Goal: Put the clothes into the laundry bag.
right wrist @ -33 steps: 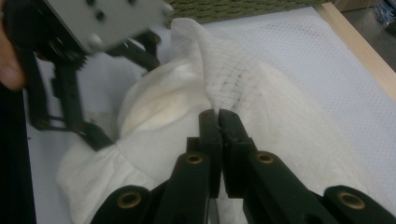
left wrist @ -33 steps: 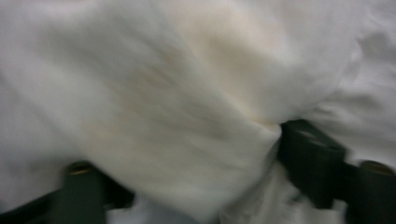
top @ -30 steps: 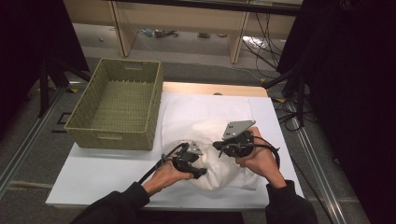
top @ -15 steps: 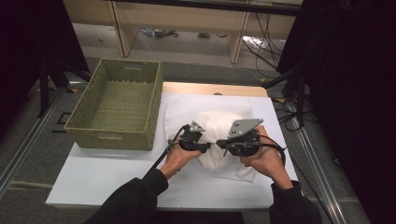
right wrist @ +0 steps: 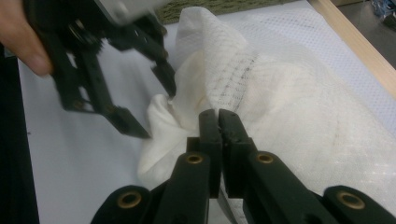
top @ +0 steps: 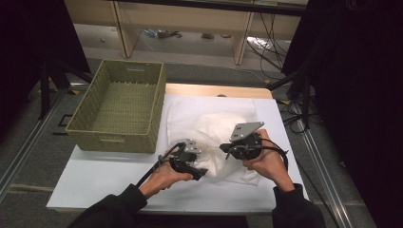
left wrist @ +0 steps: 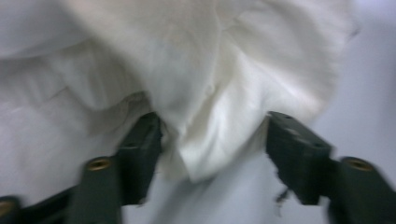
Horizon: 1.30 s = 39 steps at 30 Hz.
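**Inspector:** Report the cloth and both grippers.

**Operator:** I see the white cloth [top: 214,135] bunched on the white bench [top: 100,175], right of centre toward the near edge, partly under a sheer mesh sheet [top: 190,107]. The woven basket [top: 142,140] stands at the far left, apart from the cloth.

**Inspector:** Left gripper?

**Operator:** My left gripper [top: 197,173] sits at the cloth's near-left edge. Its fingers have just been opening; in the left gripper view [left wrist: 212,135] they stand apart with a fold of cloth [left wrist: 205,102] between them, pads not pressing on it.

**Inspector:** Right gripper?

**Operator:** My right gripper [top: 227,151] is just right of the left one, over the bundle. In the right gripper view its fingers [right wrist: 209,128] are closed together, tips at the cloth [right wrist: 187,98]. I cannot tell whether fabric is pinched between them. The left gripper [right wrist: 152,105] shows opposite, spread open at the cloth's edge.
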{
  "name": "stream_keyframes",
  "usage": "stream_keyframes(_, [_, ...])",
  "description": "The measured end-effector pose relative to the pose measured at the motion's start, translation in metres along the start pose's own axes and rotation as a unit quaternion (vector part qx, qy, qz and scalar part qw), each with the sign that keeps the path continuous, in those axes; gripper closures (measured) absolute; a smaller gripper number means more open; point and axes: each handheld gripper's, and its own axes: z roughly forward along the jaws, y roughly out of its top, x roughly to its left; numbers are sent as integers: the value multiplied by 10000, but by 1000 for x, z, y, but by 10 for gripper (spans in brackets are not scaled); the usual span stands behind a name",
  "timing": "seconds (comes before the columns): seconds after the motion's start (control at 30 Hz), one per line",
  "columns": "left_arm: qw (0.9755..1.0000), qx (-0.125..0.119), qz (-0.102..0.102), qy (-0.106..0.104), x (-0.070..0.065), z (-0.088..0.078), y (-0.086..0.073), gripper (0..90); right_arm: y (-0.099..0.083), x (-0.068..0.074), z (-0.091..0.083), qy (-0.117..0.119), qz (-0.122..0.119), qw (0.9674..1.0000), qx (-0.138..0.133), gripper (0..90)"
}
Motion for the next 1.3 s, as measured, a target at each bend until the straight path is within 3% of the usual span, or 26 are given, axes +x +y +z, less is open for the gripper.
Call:
stream_keyframes(0.07, [9995, -183, -256, -102, 6, 14, 8, 618, 0, 1, 0, -3, 11, 10000, 20, 896])
stream_keyframes(0.1, [9981, -282, -502, -238, 6, 19, 12, 725, 0, 0, 1, 23, -44, 10000, 10, 896])
stream_keyframes(0.13, [9985, -319, -394, -214, 7, 22, 17, 790, -2, -2, 1, 5, 11, 10000, 25, 896])
stream_keyframes(0.17, [9981, -473, -393, -79, 4, 26, 23, 812, -3, -3, 1, -17, 88, 9999, 49, 896])
stream_keyframes(0.2, [9987, -449, -240, -65, 3, 27, 28, 821, -4, -5, 1, 10, 85, 10000, 42, 896])
stream_keyframes(0.27, [9977, -612, -247, -120, 0, 27, 35, 827, -5, -5, 0, 80, 104, 9999, 5, 897])
stream_keyframes(0.37, [9965, -826, -151, -33, -1, 26, 46, 833, -3, -3, -7, 94, 12, 9999, -114, 897])
stream_keyframes(0.43, [9961, -886, -40, 2, 8, 35, 48, 832, 0, -3, -11, 81, -38, 9999, -140, 897])
stream_keyframes(0.5, [9971, -554, -521, -45, 20, 49, 41, 805, -1, -4, -11, -7, -56, 9999, -85, 897])
stream_keyframes(0.57, [9977, -486, -478, -13, 21, 50, 34, 722, -6, -6, -5, -19, 42, 10000, 3, 897])
stream_keyframes(0.63, [9987, -383, -340, -17, 18, 36, 26, 595, -10, -7, 2, 18, 122, 9999, 107, 896])
stream_keyframes(0.7, [9983, -509, -243, 170, 14, 13, 16, 521, -12, -9, 4, -45, 136, 9999, 96, 896])
stream_keyframes(0.77, [9976, -436, -154, 511, 19, -13, 5, 498, -12, -11, 2, -19, 150, 9999, 56, 896])
stream_keyframes(0.8, [9962, -401, -121, 769, 27, -27, -2, 498, -12, -12, 1, -19, 131, 9999, 45, 896])
stream_keyframes(0.9, [9937, -353, -561, 909, 41, -35, -13, 506, -11, -11, 1, -29, 121, 9999, 45, 896])
stream_keyframes(0.93, [9931, -273, -645, 936, 44, -34, -14, 504, -11, -9, 2, -44, 255, 9996, 90, 896])
stream_keyframes(1.03, [9928, -168, -763, 904, 46, -20, -15, 462, -9, -10, 3, -31, 189, 9998, 92, 896])
stream_keyframes(1.1, [9912, -210, -954, 898, 45, -8, -12, 419, -10, -10, 4, -40, 189, 9998, 110, 895])
stream_keyframes(1.17, [9914, -168, -920, 914, 46, 4, -7, 395, -11, -10, 5, -29, 241, 9996, 114, 895])
stream_keyframes(1.3, [9886, -109, -954, 1162, 53, 25, 3, 416, -13, -12, 6, -3, 121, 9999, 96, 895])
